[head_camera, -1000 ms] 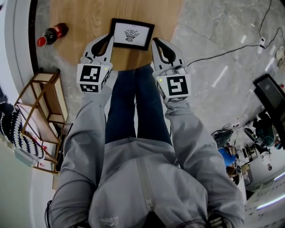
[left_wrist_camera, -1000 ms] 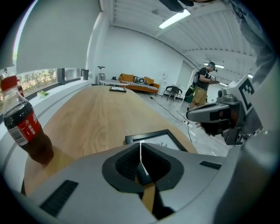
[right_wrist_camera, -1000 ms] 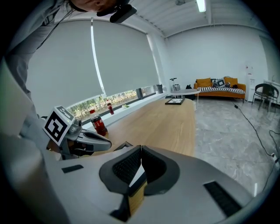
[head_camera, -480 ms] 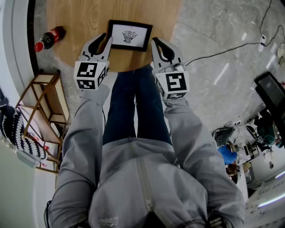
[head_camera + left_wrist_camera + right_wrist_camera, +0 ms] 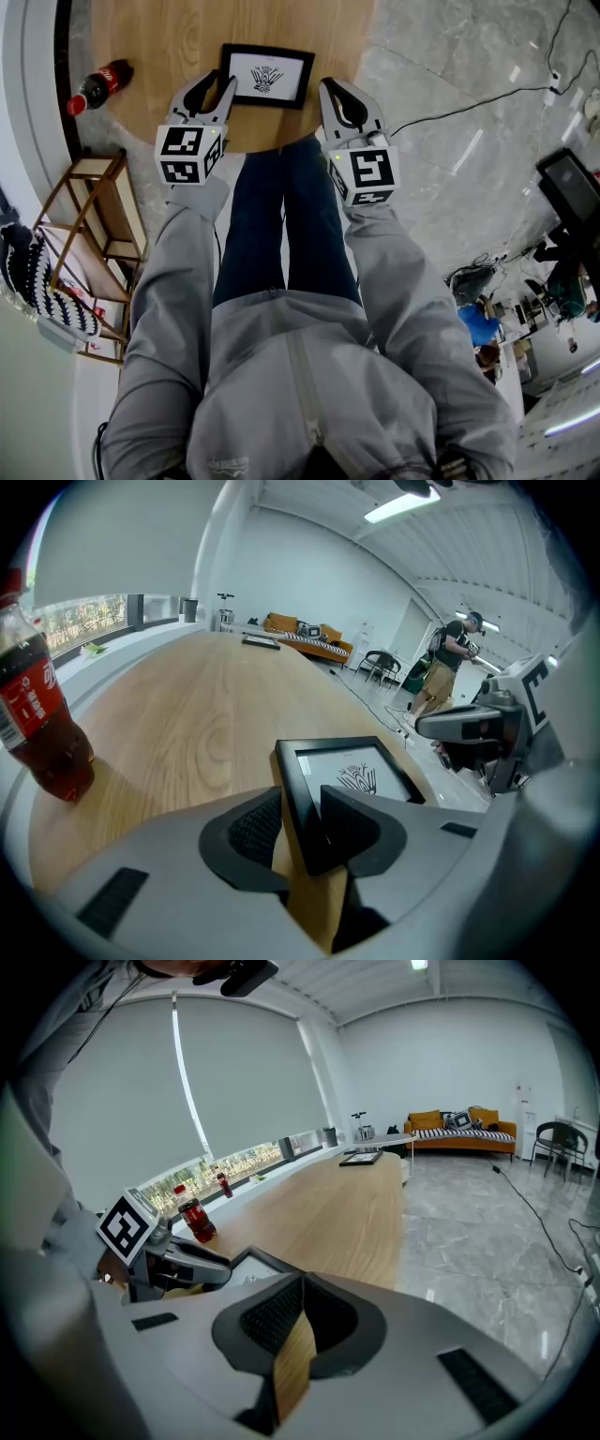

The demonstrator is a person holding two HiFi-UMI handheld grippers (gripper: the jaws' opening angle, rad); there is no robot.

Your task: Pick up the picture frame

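Observation:
The black picture frame [image 5: 265,75] with a white drawing lies flat on the round wooden table [image 5: 169,37], close to its near edge. My left gripper [image 5: 218,86] is at the frame's near left corner. Its jaws are opening, and in the left gripper view the frame [image 5: 352,775] has that corner between them [image 5: 302,822], with bare wood showing beside the left pad. My right gripper [image 5: 328,89] hovers just right of the frame, shut with nothing in it [image 5: 302,1312]. The right gripper view shows the frame [image 5: 246,1269] behind its jaws.
A cola bottle [image 5: 98,82] stands on the table to the frame's left [image 5: 37,714]. A wooden rack [image 5: 89,234] stands on the floor at the left. A cable [image 5: 469,108] runs over the grey floor at the right. A person [image 5: 450,658] stands far off.
The left jaws have spread from shut to wide. Both grippers have sunk toward the table, and the frame's corner now sits between the left jaws.

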